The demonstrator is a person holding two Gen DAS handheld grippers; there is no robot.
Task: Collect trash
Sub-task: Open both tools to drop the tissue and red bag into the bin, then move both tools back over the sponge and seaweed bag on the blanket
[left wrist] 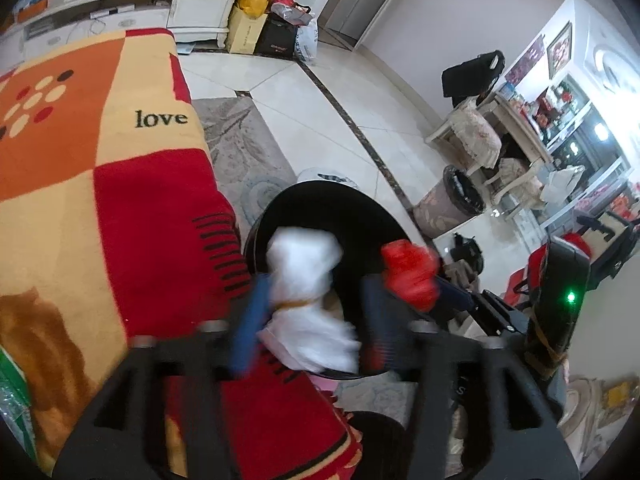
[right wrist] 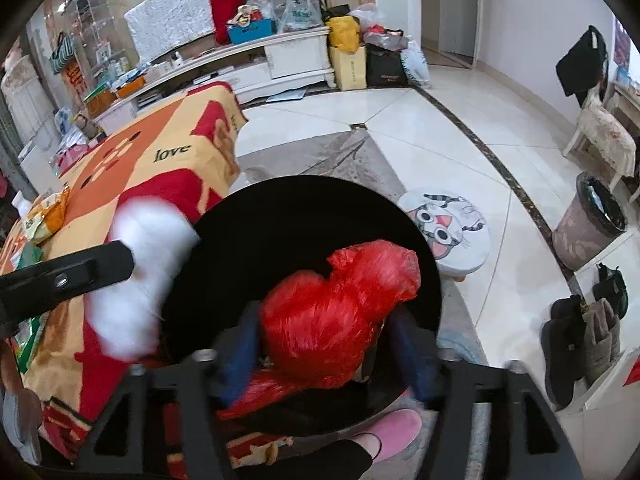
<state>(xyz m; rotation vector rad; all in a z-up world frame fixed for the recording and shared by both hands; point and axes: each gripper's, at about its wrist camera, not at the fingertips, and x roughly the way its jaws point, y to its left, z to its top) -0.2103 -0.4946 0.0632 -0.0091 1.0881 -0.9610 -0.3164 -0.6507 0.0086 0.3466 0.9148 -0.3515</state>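
Both grippers hang over the mouth of a black trash bin (right wrist: 304, 208) that stands on the floor beside a table draped in a red, orange and cream cloth (left wrist: 100, 160) bearing the word "love".

The left gripper (left wrist: 308, 316) has its blue fingers (left wrist: 250, 320) spread apart, with a crumpled white bag (left wrist: 308, 276) between them. The bag is blurred and sits above the near left rim of the bin; whether the pads still touch it cannot be told.

The right gripper (right wrist: 324, 344) is likewise spread, its fingers on either side of a crumpled red plastic bag (right wrist: 336, 312) that lies over the dark opening of the bin, toward its near side. The gap to the right finger is plain; contact on the left is unclear.

Further right on the tiled floor stand a round stool with a cartoon cat face (right wrist: 448, 232) and a second lined waste basket (right wrist: 592, 224). A pink slipper (right wrist: 394, 428) shows at the near edge.
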